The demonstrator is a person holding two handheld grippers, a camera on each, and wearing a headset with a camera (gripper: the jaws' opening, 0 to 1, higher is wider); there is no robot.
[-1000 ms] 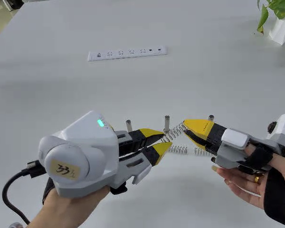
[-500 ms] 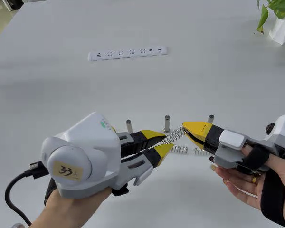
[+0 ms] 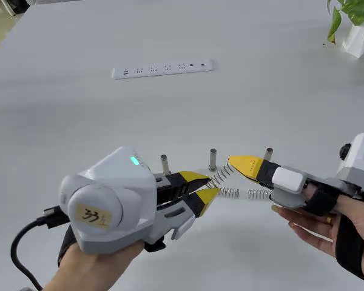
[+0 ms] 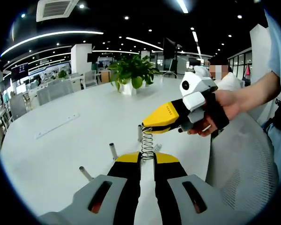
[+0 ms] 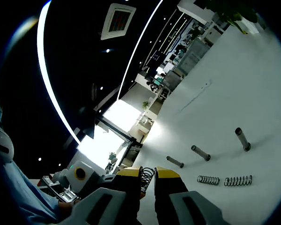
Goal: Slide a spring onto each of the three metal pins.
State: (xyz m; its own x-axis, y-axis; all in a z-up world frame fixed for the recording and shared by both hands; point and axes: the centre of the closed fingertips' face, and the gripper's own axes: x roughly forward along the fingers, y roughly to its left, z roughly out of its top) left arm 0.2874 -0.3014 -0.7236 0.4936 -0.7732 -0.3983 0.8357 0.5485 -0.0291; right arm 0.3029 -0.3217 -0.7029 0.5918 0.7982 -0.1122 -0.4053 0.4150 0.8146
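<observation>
A short steel spring (image 3: 220, 175) hangs in the air between my two grippers. My left gripper (image 3: 205, 186) is shut on its near end, and my right gripper (image 3: 235, 163) is shut on its far end. In the left gripper view the spring (image 4: 147, 140) rises from between my yellow tips to the right gripper (image 4: 152, 126). Three bare metal pins stand upright on the table just behind: left (image 3: 165, 163), middle (image 3: 213, 159), right (image 3: 268, 154). Two more springs (image 3: 229, 191) (image 3: 259, 194) lie flat below the held one. The right gripper view shows those pins (image 5: 201, 152) and loose springs (image 5: 225, 180).
A white power strip (image 3: 162, 68) lies far back on the grey table (image 3: 79, 121). A potted plant (image 3: 355, 18) stands at the back right corner. A black cable (image 3: 21, 242) trails from my left gripper.
The right gripper has rolled and drawn slightly right, so its jaws now look like one yellow tip. The spring stays held between both grippers. The left gripper has drifted a little lower.
</observation>
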